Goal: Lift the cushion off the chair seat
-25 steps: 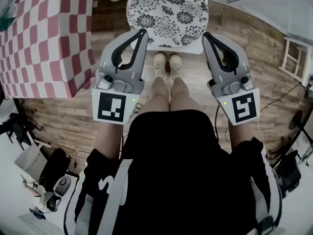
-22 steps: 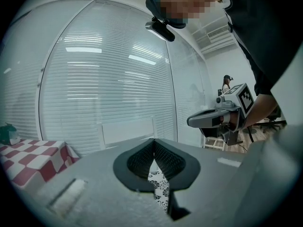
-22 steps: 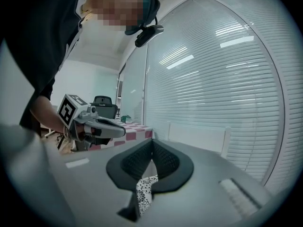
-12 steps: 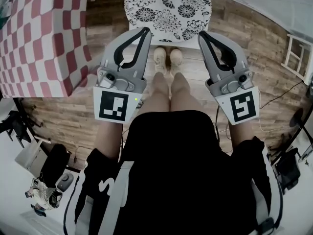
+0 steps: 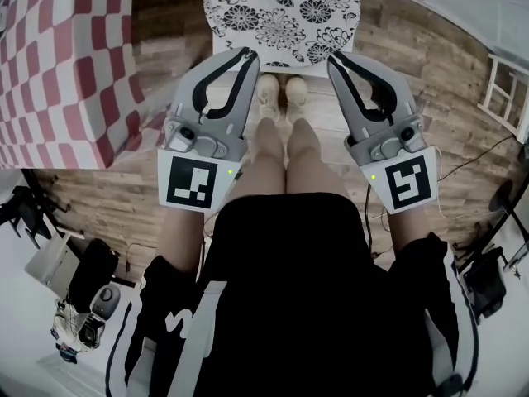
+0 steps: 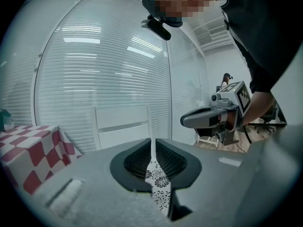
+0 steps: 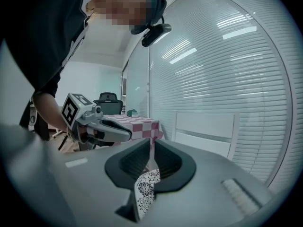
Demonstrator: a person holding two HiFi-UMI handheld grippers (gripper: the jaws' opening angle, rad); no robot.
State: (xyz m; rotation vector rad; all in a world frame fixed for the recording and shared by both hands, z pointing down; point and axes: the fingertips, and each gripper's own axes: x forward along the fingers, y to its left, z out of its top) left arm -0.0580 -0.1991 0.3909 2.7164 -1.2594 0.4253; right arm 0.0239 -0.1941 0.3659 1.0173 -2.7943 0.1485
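Cushion [image 5: 285, 15] with black and white flowers lies flat on the seat of the white chair [image 6: 120, 123]. It covers most of the seat. The chair stands on the wooden floor [image 5: 446, 89], just in front of the person's shoes [image 5: 283, 96].

The left hand-held gripper [image 5: 248, 54] has its tip at the near left corner of the seat. The right hand-held gripper [image 5: 333, 57] has its tip at the near right corner. Both point away from the person, toward the chair back.

The left one's jaws are only a thin crack apart and have just been opening a little. Nothing is pinched between them. A strip of the flower cushion shows through the crack, farther on. The right one's jaws are the same: a thin crack apart, just been opening a little, with nothing held. The cushion shows through that crack too.

A red and white checked cloth [image 5: 58, 64] is off to the left of the chair, with bare floor between them.
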